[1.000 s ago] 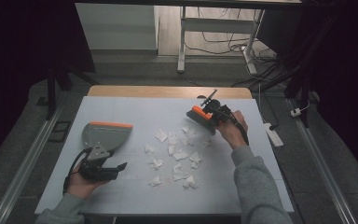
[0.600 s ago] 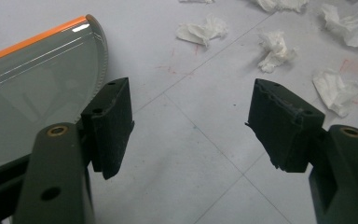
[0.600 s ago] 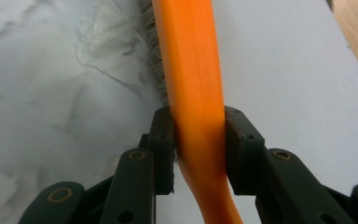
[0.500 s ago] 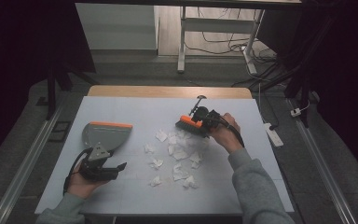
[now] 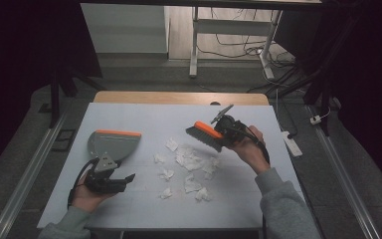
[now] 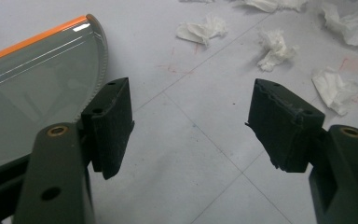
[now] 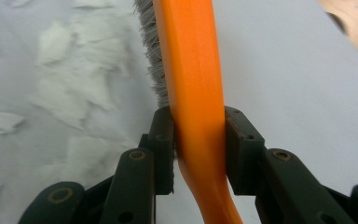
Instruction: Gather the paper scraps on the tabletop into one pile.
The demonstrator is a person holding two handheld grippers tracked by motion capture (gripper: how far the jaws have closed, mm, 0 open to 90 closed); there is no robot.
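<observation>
A grey dustpan [image 5: 112, 144] with an orange front lip lies on the white table at the left. My left gripper [image 5: 123, 179] rests just in front of it, open. In the left gripper view the dustpan [image 6: 32, 93] sits outside the left jaw and bare table shows between the jaws of the left gripper [image 6: 191, 121]. My right gripper [image 5: 224, 130] is shut on the orange handle of a brush [image 5: 205, 134], held above the table with the grey bristles pointing left over several crumpled paper scraps [image 5: 189, 162]. In the right gripper view the pads of the right gripper [image 7: 199, 140] clamp the brush [image 7: 191, 70].
The paper scraps [image 6: 275, 49] are scattered over the middle of the table [image 5: 144, 119], between the two hands. A wooden strip runs along the table's far edge [image 5: 179, 97]. A white power strip [image 5: 291, 142] lies beyond the right edge.
My right gripper has carried the brush to the left and a little upward, from the far right of the scraps to just above them. The left gripper and the dustpan have stayed put.
</observation>
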